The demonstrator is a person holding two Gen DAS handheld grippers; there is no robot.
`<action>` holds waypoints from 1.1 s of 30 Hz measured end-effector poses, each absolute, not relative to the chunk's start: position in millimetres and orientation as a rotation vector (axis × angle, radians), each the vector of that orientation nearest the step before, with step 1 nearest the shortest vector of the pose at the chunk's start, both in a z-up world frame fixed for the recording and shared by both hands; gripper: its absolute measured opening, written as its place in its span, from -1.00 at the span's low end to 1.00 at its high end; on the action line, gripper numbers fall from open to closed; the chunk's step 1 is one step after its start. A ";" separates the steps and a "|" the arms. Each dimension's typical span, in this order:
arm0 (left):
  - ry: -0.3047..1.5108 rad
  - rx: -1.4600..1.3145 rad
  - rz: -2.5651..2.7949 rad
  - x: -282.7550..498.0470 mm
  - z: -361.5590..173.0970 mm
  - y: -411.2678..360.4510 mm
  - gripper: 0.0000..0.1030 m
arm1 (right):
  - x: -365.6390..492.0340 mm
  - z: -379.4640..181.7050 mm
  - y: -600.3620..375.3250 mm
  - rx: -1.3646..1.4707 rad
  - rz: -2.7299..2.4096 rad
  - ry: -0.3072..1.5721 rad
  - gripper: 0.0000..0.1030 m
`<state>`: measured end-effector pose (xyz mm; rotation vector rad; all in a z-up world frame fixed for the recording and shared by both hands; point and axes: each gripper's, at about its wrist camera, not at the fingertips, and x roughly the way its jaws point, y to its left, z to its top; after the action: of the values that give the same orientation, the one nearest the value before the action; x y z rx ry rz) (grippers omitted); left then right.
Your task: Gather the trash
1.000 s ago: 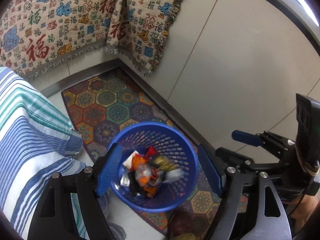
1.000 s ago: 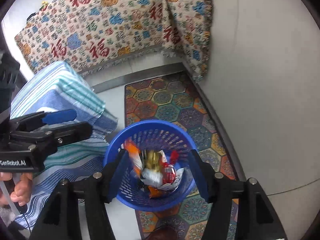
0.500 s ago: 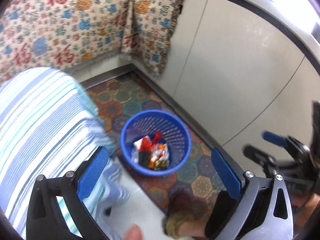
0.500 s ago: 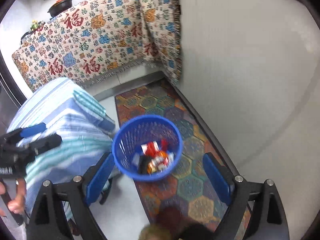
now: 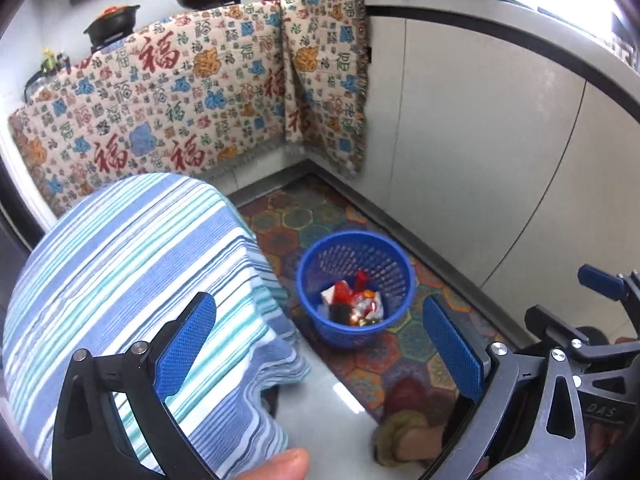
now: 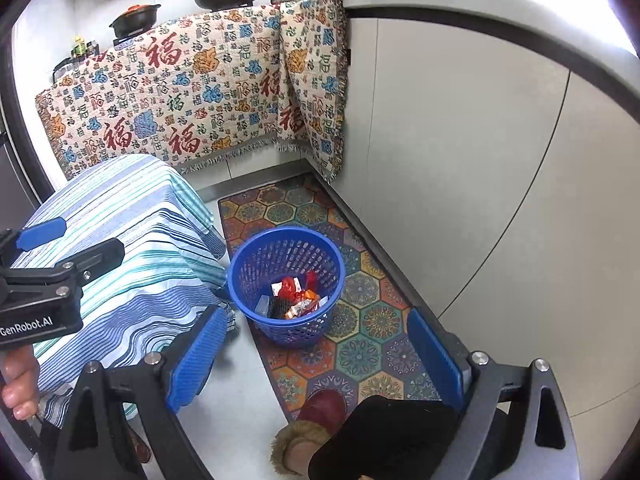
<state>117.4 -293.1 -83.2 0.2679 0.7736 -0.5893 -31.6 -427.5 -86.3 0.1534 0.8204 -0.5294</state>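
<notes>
Blue basket [image 5: 354, 287] at frame centre holding wrappers [image 5: 352, 307], on patterned mat [image 6: 360, 320], left gripper [image 5: 320, 344] and right gripper [image 6: 316, 360] both spread wide, empty, jaws just opened

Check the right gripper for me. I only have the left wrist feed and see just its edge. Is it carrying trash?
Observer: No. The right gripper has just been opening. Its blue-padded jaws stand wide with nothing between them, and the snack wrappers lie inside the round blue plastic mesh basket.
Operator: There's a blurry brown-red blob at the bottom of my picture. What is it?
Observer: A dark red slipper with a tan fur cuff, worn on a foot. Its toe rests on the near end of the hexagon-patterned rug, short of the basket.
</notes>
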 end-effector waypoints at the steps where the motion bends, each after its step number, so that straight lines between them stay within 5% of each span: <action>1: 0.776 0.255 -0.594 117.6 -81.6 -289.7 0.99 | -32.1 -84.4 -427.1 0.150 -0.528 0.818 0.81; 33: 0.838 0.216 -0.538 118.4 -77.8 -275.4 0.99 | -32.9 -77.3 -419.5 0.128 -0.513 0.825 0.81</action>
<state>118.4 -275.4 -77.8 0.2159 0.8379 -0.5376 -32.9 -419.5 -77.3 0.1283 0.8254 -0.5128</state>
